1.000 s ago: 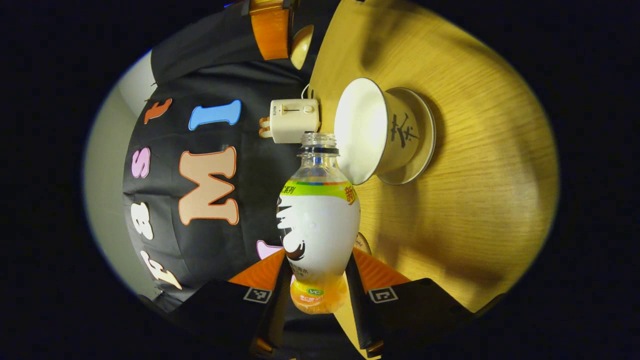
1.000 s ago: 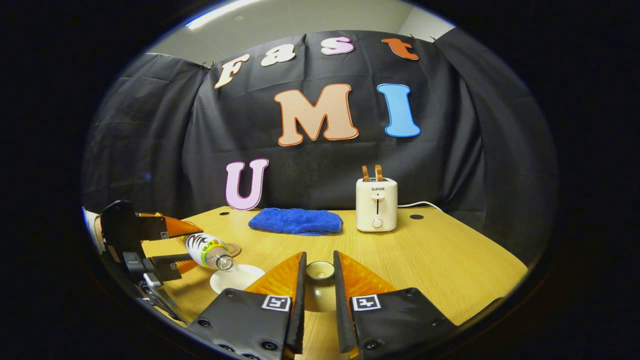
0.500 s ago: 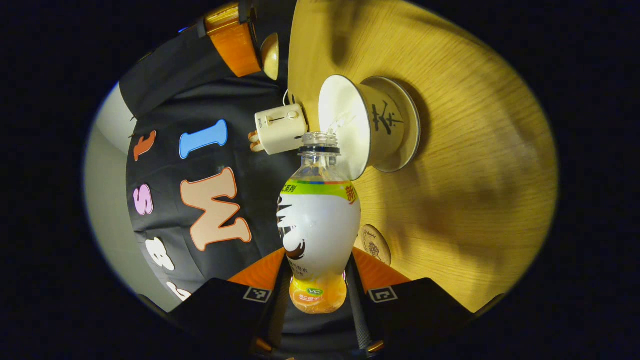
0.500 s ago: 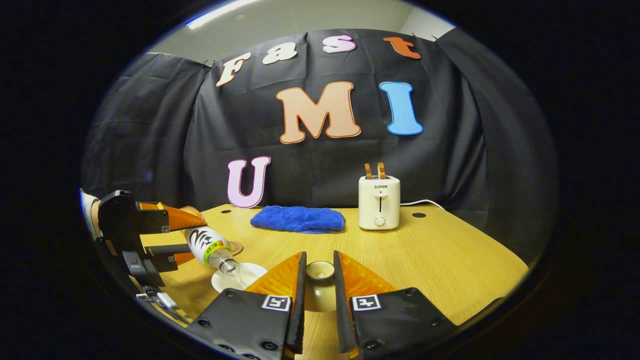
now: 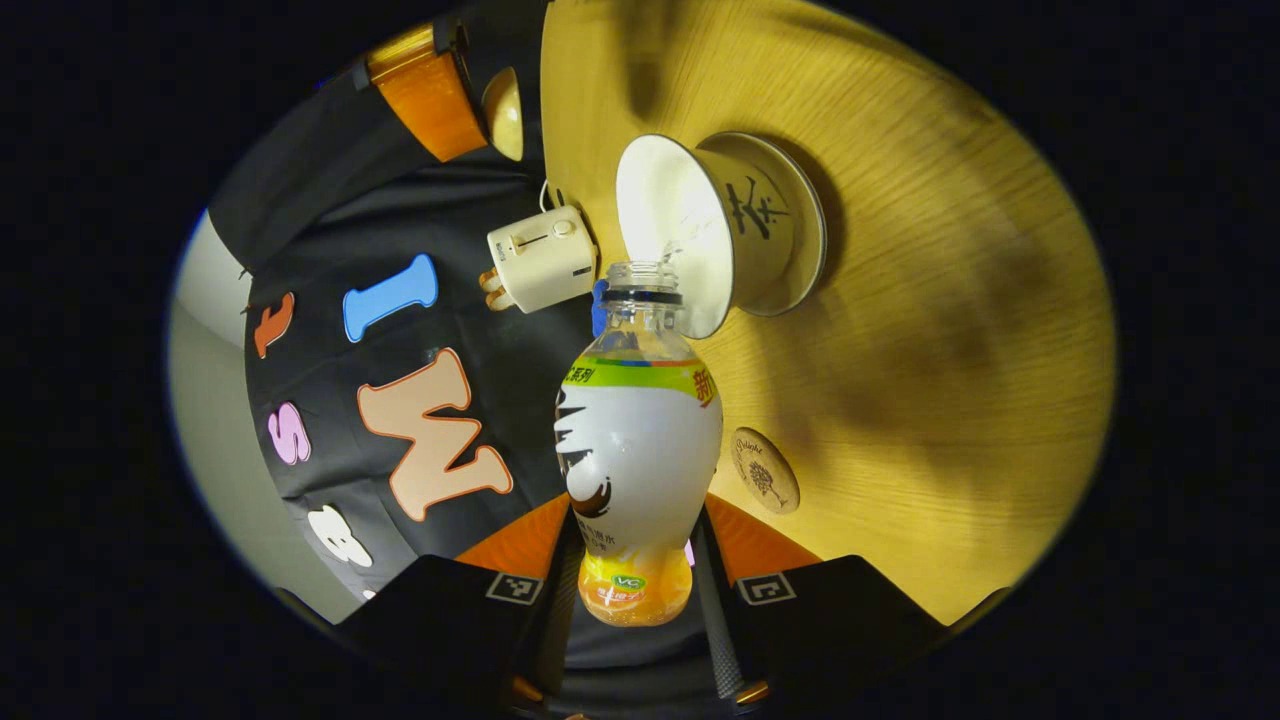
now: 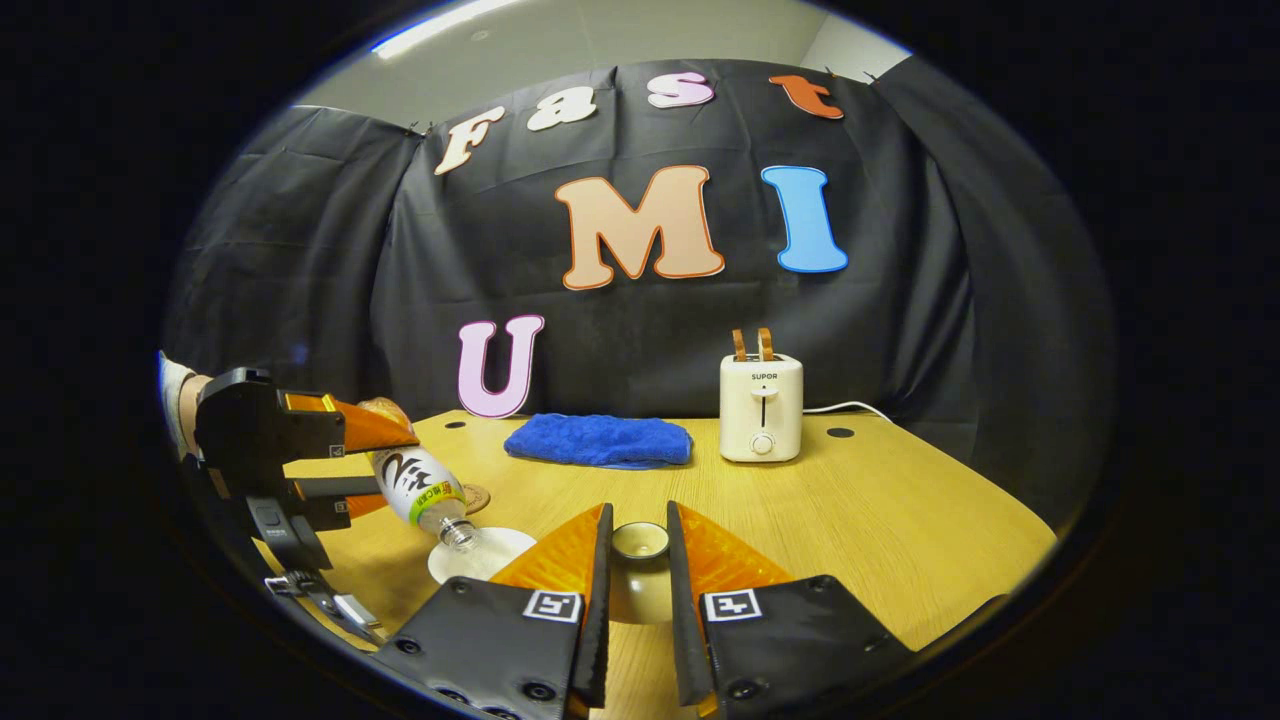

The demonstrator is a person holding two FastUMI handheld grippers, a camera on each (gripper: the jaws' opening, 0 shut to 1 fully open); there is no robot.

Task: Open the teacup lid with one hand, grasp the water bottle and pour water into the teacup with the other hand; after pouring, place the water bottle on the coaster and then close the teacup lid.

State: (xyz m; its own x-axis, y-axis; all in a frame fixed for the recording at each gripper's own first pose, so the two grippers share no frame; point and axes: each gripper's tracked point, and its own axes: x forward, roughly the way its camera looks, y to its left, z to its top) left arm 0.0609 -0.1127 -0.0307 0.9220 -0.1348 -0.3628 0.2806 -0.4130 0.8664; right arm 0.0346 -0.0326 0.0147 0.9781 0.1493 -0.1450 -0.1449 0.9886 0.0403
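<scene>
Water runs from the bottle [image 5: 638, 450] we pinch between the left gripper [image 5: 632, 560] jaws, its mouth just ahead of them over the teacup [image 5: 700, 225] rim. Between the right gripper [image 6: 637, 560] jaws we clamp the lid [image 6: 640, 545]. Tipping further could overfill the cup, or the stream could miss and wet the table [image 5: 950, 330]. Beside our left jaws waits the coaster [image 5: 764, 470].

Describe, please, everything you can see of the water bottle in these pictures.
The water bottle is clear plastic with a white, black and green wrap label and orange at its base. Its cap is off. The left gripper clamps its lower body. It is tipped, its open neck over the rim of the white teacup, and a thin stream of water leaves the mouth. The right gripper view shows it slanting down.
</scene>
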